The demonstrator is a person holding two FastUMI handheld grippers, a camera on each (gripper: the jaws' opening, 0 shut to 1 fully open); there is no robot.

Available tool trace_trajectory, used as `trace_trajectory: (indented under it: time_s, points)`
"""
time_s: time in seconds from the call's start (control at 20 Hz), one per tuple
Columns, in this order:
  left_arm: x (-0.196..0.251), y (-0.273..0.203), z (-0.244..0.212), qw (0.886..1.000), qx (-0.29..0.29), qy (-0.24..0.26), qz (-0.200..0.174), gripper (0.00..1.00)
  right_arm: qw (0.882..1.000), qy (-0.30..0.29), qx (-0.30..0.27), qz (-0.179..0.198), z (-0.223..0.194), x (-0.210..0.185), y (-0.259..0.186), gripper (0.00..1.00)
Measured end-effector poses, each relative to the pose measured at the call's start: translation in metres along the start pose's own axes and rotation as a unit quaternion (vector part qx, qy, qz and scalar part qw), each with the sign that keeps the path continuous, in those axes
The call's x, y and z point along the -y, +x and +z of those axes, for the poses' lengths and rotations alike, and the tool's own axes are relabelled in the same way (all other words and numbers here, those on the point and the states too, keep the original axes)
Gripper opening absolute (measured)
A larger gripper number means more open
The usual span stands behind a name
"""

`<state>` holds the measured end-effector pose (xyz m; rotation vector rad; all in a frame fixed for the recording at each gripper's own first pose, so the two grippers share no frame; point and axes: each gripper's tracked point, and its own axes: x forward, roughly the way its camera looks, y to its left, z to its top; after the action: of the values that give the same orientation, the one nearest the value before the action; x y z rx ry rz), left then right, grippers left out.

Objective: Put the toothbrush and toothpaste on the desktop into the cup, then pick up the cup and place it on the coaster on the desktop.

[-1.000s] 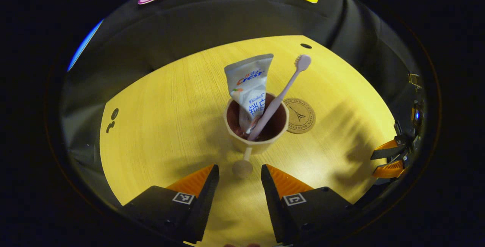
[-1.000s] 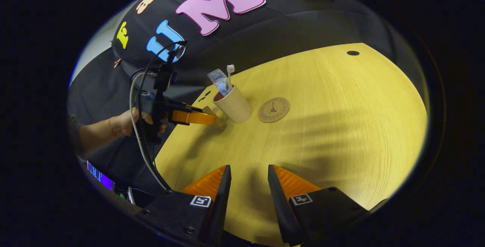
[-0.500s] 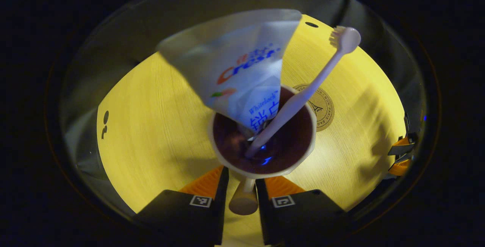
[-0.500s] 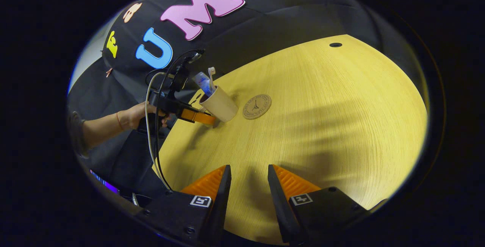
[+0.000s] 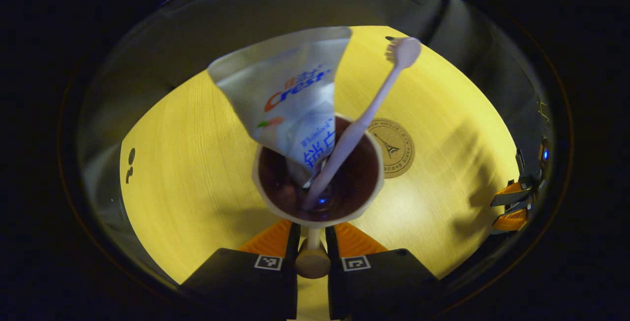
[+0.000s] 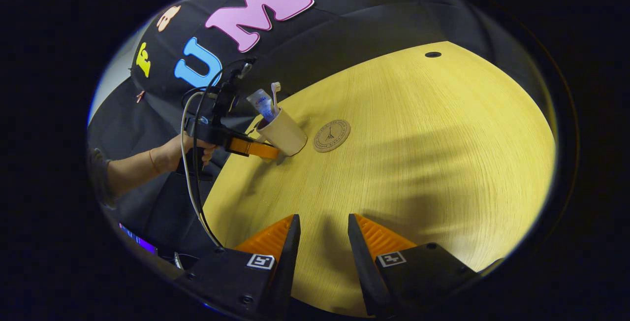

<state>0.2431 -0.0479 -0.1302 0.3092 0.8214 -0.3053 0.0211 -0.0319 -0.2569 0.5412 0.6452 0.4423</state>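
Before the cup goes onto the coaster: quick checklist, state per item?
1. Toothpaste and toothbrush in the cup: ok, both stand inside.
2. Left gripper shut on the cup's handle: ok, both fingers close against it.
3. Cup upright: not ok, in the right gripper view it tilts.
4. Coaster free of objects: ok, bare, beside the cup.
5. Cup lifted off the table: cannot tell.
6. Right gripper out of the path: ok, open, apart from the cup.
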Motion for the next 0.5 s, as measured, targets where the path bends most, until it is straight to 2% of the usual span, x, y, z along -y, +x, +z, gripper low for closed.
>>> trace_trajectory:
  time_s: [0.05,0.1,0.15,0.3,0.35,0.5]
  points:
    - [0.003,-0.003,0.003,1.000,0.006,0.003,-0.002,0.29,1.000,0.000,0.001,0.000,0.001,0.000,0.000,0.60]
    - [0.007,-0.005,0.007,1.000,0.010,0.004,-0.007,0.24,1.000,0.001,0.003,0.000,0.001,0.000,-0.001,0.60]
    - [0.013,-0.009,0.010,1.000,0.015,0.001,-0.013,0.29,1.000,0.002,0.005,0.000,0.002,-0.001,-0.002,0.60]
    - [0.028,-0.011,0.021,0.999,0.027,0.003,-0.023,0.24,1.000,0.002,0.010,-0.003,0.003,0.002,-0.005,0.60]
    - [0.032,-0.013,0.027,0.999,0.032,0.010,-0.023,0.29,1.000,0.002,0.011,-0.005,0.004,0.003,-0.006,0.60]
    - [0.050,-0.010,0.042,0.998,0.037,0.036,-0.033,0.29,1.000,0.006,0.018,-0.012,0.005,0.007,-0.012,0.60]
